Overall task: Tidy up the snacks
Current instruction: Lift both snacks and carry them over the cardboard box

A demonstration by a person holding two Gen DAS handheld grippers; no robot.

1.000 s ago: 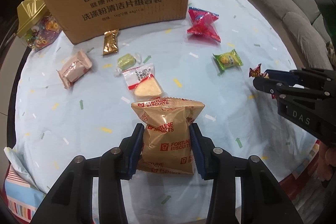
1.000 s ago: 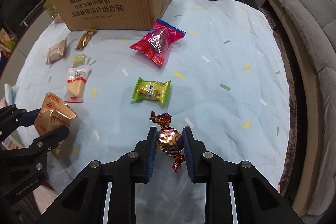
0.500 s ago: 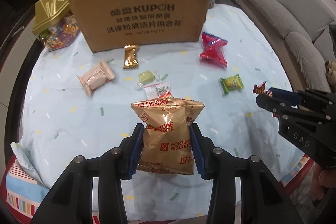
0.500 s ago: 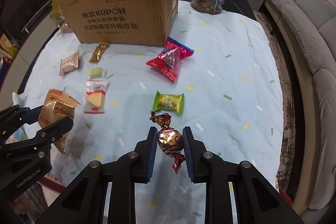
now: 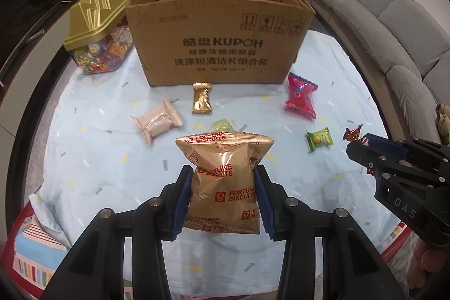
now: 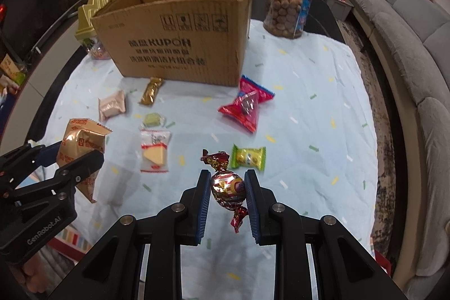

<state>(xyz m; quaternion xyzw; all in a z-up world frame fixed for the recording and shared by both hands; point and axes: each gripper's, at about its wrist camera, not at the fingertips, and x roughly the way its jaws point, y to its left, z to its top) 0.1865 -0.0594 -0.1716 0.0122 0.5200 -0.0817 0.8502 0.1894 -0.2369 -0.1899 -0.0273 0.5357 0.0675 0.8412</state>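
A round tabletop (image 5: pixel 92 159) under a pale blue cloth with confetti marks fills both views, and a grey curved sofa (image 6: pixel 416 52) runs along its right side. At the far side of the tabletop stands an open cardboard box (image 5: pixel 222 47) printed KUPOH, its flaps up. Left of the box is a clear jar with a gold lid (image 5: pixel 97 27) holding colourful sweets; to the right, seen from the right wrist, stands a clear tub of brown round snacks (image 6: pixel 289 7). The left gripper (image 5: pixel 223 197) has its jaws clamped on a golden Fortune Biscuits bag (image 5: pixel 225 182), held upright clear of the cloth. The right gripper (image 6: pixel 227 194) is pinched tight on a foil-wrapped candy (image 6: pixel 227 187), red and gold with twisted ends, also lifted off the cloth. Loose on the cloth in front of the box lie a red packet (image 6: pixel 247 106) near the box's right corner, a pink wrapped cake (image 5: pixel 156 124), a clear packet with a yellow wedge (image 6: pixel 154 151), a gold bar wrapper (image 5: pixel 202 98) just in front of the box, a green packet (image 6: pixel 249 157) just beyond the right gripper's jaws, and a small pale green candy (image 6: pixel 152 119) between the pink cake and the wedge packet.
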